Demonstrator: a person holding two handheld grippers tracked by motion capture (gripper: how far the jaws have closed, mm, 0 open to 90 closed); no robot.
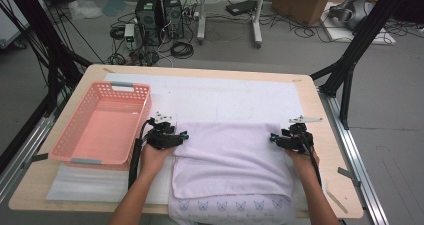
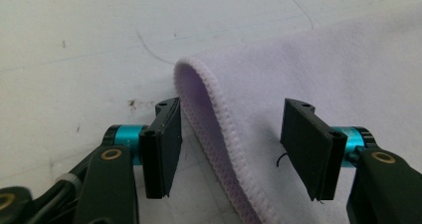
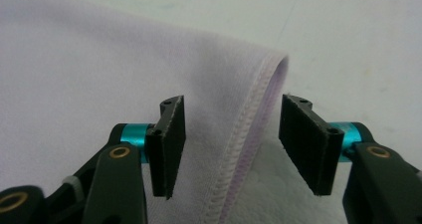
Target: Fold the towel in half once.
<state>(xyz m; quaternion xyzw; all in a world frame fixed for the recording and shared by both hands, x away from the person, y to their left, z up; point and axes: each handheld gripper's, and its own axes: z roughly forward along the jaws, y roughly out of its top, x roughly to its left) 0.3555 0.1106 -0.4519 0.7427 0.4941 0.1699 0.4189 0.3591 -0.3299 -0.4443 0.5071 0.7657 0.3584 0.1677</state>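
Closest to the lens, the stitched hem of the lilac towel (image 2: 219, 134) ran up between the jaws of my left claw (image 2: 231, 149), which stood spread, neither pad pressing the cloth. One pad sat over the bare white mat (image 2: 74, 59), the other over the towel's top layer, and the folded corner curled up just ahead of them. Over on the other side, my right claw (image 3: 231, 147) was spread the same way, astride the opposite hem, its pads clear of the fabric.

From the high view, the towel (image 1: 232, 157) lay folded over on itself in the middle of the surface (image 1: 320, 115), its lower layer with a row of small printed faces hanging off the near edge. My left claw (image 1: 167, 137) rested at the towel's far left corner and my right claw (image 1: 292, 140) at the far right corner. Just beside my left claw sat a pink basket (image 1: 75, 130).
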